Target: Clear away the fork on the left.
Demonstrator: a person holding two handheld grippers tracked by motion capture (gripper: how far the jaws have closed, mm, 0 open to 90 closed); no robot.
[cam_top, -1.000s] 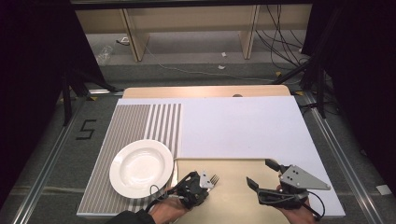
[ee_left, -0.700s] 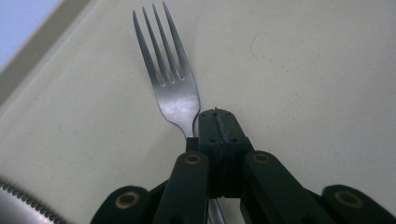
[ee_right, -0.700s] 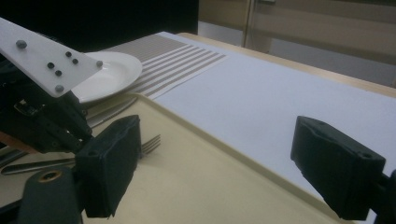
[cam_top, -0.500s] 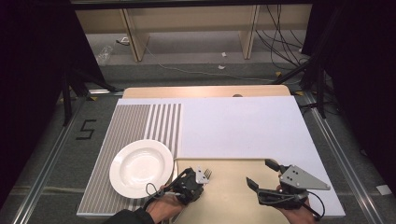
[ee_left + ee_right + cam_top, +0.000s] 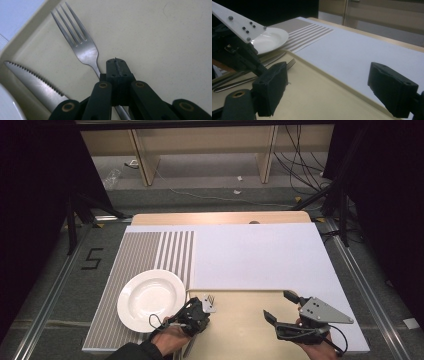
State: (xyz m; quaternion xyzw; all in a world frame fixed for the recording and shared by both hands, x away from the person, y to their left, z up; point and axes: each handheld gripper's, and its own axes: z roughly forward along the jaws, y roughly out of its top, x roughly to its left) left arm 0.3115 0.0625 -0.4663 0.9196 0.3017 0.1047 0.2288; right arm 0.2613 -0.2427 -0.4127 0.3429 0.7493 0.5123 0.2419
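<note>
A steel fork (image 5: 210, 299) lies at the far left corner of a beige tray (image 5: 240, 330), tines pointing away from me. My left gripper (image 5: 197, 312) is shut on the fork's neck; in the left gripper view the jaws meet (image 5: 116, 66) over the fork (image 5: 82, 47), and its handle runs out under them. A serrated knife (image 5: 32, 77) lies beside the fork, against the tray's left rim. My right gripper (image 5: 278, 305) hovers open over the tray's right part with nothing between its pads (image 5: 272, 87). In the right gripper view the left gripper (image 5: 237, 52) sits by the fork (image 5: 290, 63).
A white plate (image 5: 150, 296) rests on a striped placemat (image 5: 150, 250) just left of the tray. A white sheet (image 5: 260, 255) covers the table beyond the tray. The table's front edge is close to both hands.
The left gripper has shifted a little to the left with the fork, so the tines now lie nearer the tray's left rim. The right gripper has stayed put.
</note>
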